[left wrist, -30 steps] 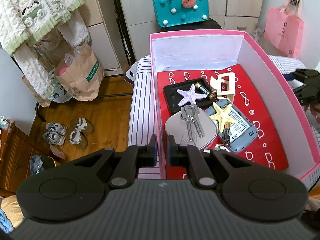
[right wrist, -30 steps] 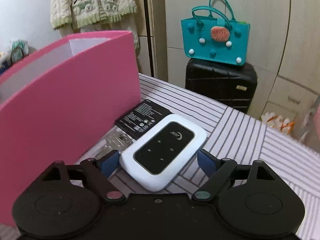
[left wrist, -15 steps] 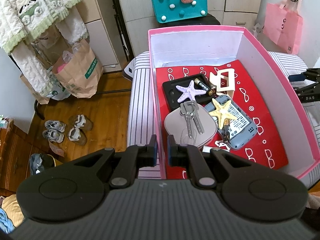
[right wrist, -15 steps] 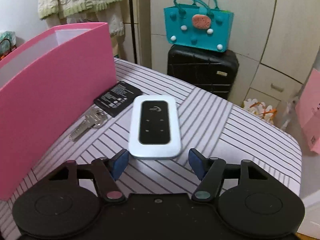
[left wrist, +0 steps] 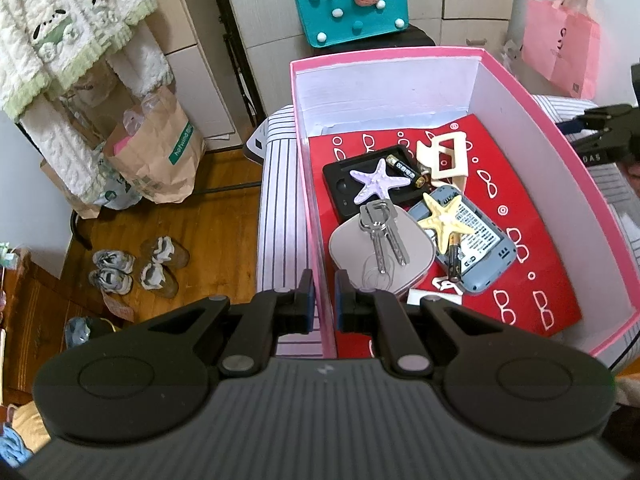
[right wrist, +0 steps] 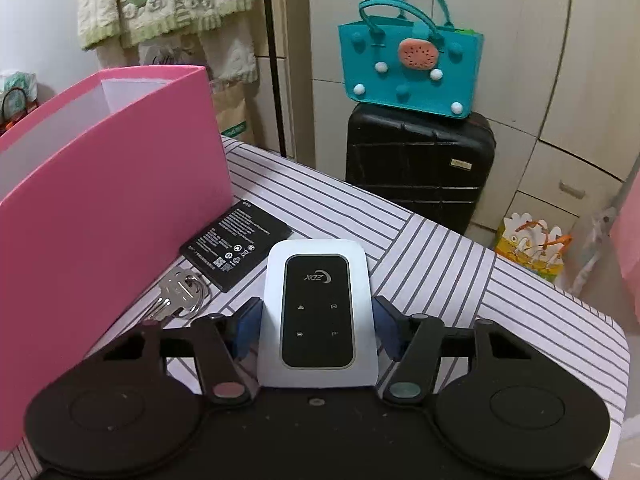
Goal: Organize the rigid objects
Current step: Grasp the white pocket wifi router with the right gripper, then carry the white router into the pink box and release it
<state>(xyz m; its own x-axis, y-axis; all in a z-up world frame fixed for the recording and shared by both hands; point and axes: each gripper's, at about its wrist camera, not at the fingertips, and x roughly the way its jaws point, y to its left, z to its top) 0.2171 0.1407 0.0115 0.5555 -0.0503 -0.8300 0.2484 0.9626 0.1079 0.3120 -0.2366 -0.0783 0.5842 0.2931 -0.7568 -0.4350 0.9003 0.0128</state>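
Observation:
My left gripper [left wrist: 322, 300] is shut on the near wall of the pink box [left wrist: 316, 216]. Inside the box lie keys [left wrist: 380, 228] on a grey pad, two starfish, a black case, batteries, a cream clip and a grey-blue phone back. My right gripper [right wrist: 316, 326] has a white pocket router [right wrist: 318, 316] between its blue pads, which stand at its two sides; the jaws look closed onto it. A black battery [right wrist: 236, 238] and keys [right wrist: 180, 294] lie by the box's outer wall [right wrist: 112, 216]. The right gripper also shows at the left wrist view's right edge [left wrist: 608, 132].
The striped table [right wrist: 460, 264] ends at a rounded corner on the right. A black suitcase [right wrist: 420, 168] with a teal bag [right wrist: 412, 64] stands behind it. Paper bags [left wrist: 156, 160] and shoes [left wrist: 136, 268] are on the wooden floor at left.
My right gripper moved forward around the white router and narrowed onto its sides; the router now sits deep between the fingers. My left gripper kept its hold on the box wall.

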